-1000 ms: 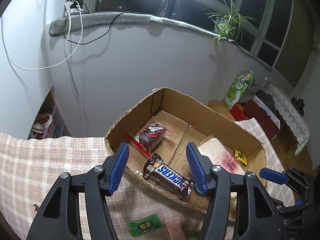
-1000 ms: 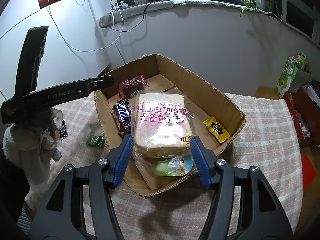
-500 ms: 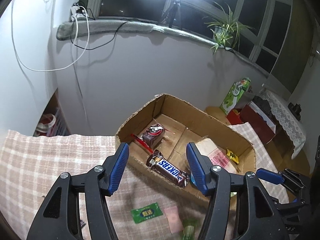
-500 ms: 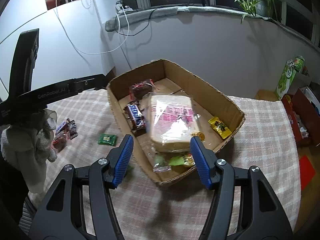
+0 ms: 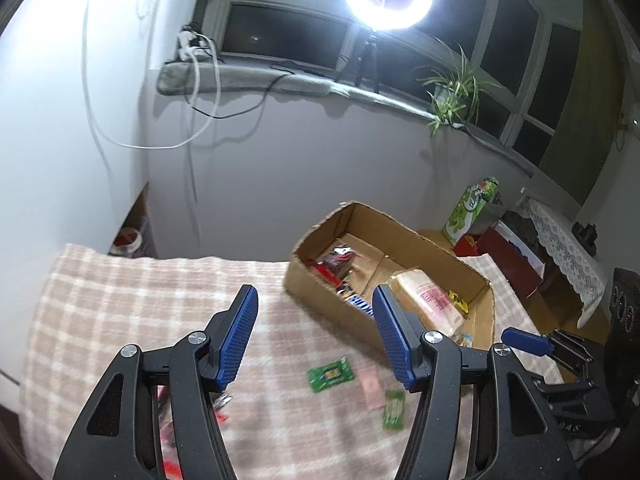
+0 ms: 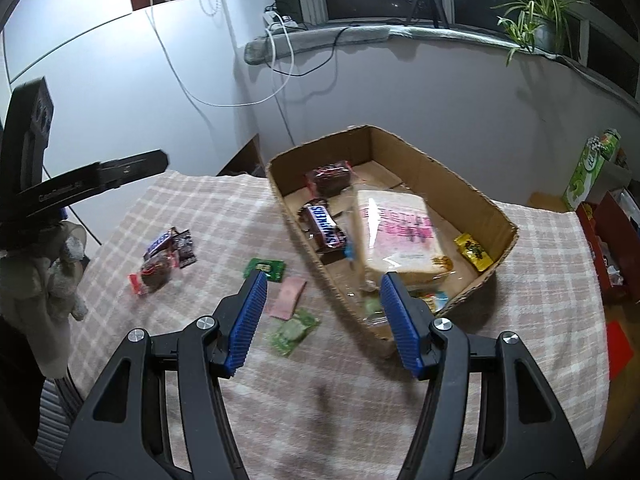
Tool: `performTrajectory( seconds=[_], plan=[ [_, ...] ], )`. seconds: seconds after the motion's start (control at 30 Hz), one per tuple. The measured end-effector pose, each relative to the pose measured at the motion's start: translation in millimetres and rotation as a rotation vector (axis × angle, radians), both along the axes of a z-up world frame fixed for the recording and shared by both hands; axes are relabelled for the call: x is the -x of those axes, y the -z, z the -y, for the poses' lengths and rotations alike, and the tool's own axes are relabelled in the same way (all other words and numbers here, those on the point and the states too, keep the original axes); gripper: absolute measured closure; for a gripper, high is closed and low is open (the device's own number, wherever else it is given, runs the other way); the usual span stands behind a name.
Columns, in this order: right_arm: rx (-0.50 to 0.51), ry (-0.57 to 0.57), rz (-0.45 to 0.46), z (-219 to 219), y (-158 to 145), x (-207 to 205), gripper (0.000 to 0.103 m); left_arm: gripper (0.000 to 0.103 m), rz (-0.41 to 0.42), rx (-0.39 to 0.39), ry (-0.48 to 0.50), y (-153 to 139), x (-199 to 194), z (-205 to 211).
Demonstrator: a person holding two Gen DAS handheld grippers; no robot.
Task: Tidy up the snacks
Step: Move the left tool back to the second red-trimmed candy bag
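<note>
The cardboard box [image 6: 404, 152] already has bread and candy bars inside. Small snack packets [image 6: 264, 269] lie beside the box, waiting. Each hand-held gripper [image 6: 320, 320] is empty, fingers apart.

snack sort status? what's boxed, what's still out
Boxed: bread bag, Snickers, dark cake, yellow packet lie in the cardboard box. In hand: nothing; left gripper and right gripper are empty. Left: green packet, pink packet, wrapped snacks on the cloth.
</note>
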State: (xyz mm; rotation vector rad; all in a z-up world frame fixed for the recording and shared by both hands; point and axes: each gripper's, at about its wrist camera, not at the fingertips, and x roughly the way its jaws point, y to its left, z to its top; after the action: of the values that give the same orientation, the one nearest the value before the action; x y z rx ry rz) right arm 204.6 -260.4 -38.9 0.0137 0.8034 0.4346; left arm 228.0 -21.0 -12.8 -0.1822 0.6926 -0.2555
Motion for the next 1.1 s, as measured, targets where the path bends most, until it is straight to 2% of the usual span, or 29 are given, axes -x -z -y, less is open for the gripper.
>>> performTrajectory(
  seconds=[0.3,0.53,0.77,0.97,1.1],
  plan=[
    [-0.013,-0.047,-0.005,-25,4,14,0.041,0.044,-0.007,0.024,-0.084,2,36,-54],
    [-0.007,-0.083,-0.036,-48,21,17,0.041,0.044,-0.042,0.032,-0.122,21,59,-80],
    [0.058,-0.097,-0.077,-74,51,11,0.041,0.044,-0.113,0.011,-0.103,57,64,-87],
    [0.091,-0.065,-0.121,-77,68,-6,0.042,0.044,-0.135,-0.019,-0.055,77,60,-82],
    [0.103,-0.044,-0.150,-78,76,-18,0.051,0.044,-0.146,-0.022,-0.028,87,54,-80]
  ],
)
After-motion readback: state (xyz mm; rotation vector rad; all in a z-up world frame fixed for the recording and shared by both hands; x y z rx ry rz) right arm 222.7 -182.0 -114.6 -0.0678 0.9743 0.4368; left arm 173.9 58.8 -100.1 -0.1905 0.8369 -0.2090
